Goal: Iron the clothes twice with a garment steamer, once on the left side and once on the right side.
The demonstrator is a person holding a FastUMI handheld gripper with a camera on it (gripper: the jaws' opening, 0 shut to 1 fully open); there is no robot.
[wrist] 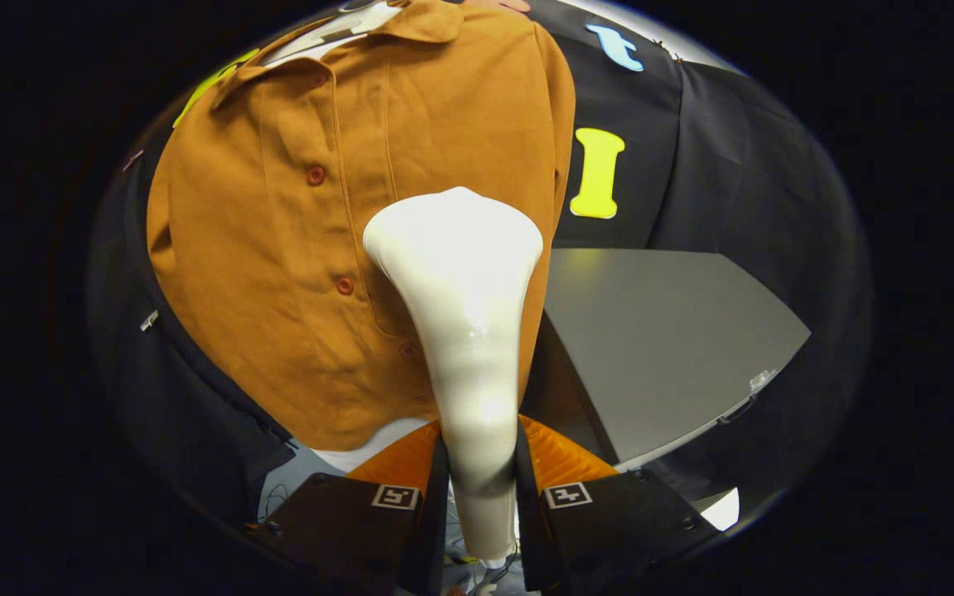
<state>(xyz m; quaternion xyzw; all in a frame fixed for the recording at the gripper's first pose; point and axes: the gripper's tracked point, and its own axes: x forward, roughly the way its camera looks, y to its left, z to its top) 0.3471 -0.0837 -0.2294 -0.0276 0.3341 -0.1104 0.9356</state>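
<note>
1. The gripper (481, 463) is clamped on the steamer (460, 331): both fingers press on its white handle, one from each side, and the wide head rises beyond the fingertips.
2. The steamer's head sits against the right half of the shirt (344, 248), just right of the row of buttons (315, 175) and about level with the middle of the front.
3. The shirt hangs with its collar (411, 25) far up and its hem near the fingers; it looks smooth, so the cloth gives no clue to which parts have been steamed.
4. My judgement: this is a pass on the right side, partway along the shirt. Whether the left-side pass is done cannot be told.
5. A grey table (659, 331) stands to the right of the shirt, apart from the steamer.
</note>
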